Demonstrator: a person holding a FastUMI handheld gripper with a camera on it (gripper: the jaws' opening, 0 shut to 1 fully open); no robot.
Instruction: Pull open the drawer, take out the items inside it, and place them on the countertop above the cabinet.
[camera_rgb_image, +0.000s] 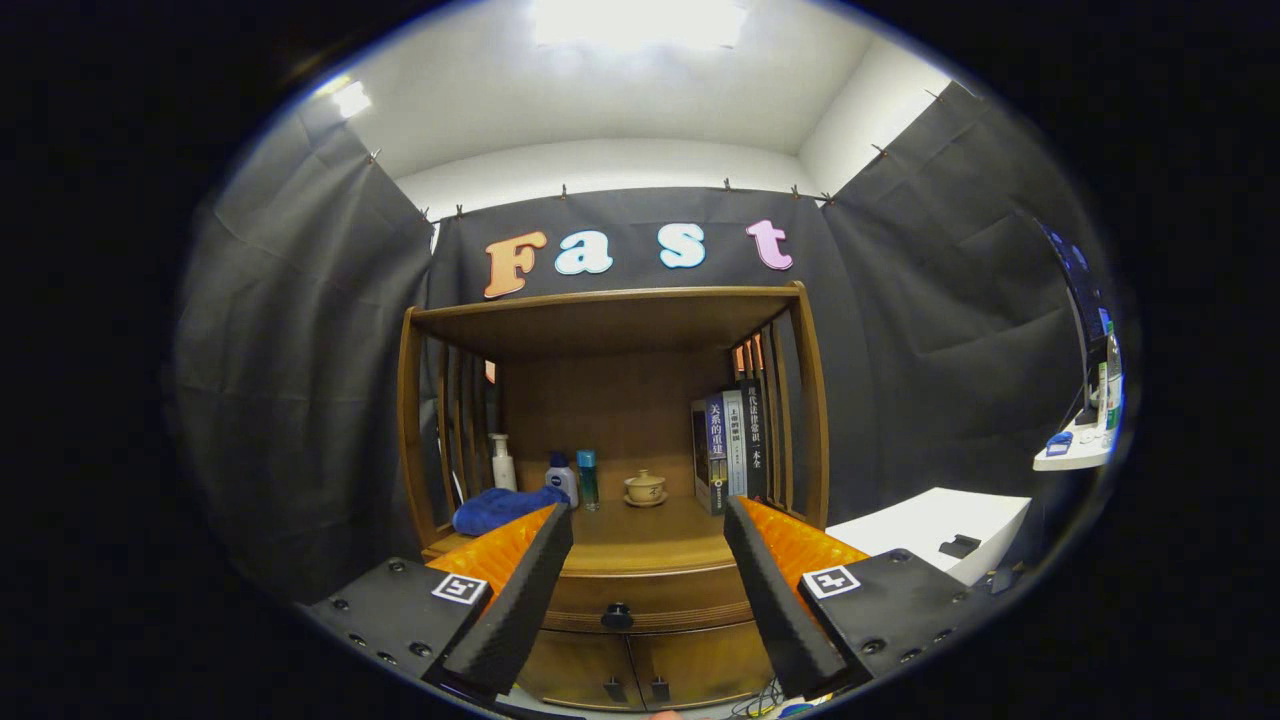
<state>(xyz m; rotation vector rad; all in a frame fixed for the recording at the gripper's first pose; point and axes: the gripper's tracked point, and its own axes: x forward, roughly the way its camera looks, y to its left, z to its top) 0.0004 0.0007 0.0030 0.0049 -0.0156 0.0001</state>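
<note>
At frame centre you face the wooden cabinet (610, 420), its open shelf above the countertop (650, 540). Below the countertop edge, lower centre, the drawer (650, 600) sits closed; its dark knob (617, 616) lies between the 2 fingers. The gripper (648, 530) is released: fingers spread wide, holding nothing, well short of the knob. On the countertop, right side, books (730, 450) stand upright. At left lies a blue cloth (500, 508), with 3 bottles (560, 478) behind it. A small lidded cup (645, 488) sits mid-shelf.
</note>
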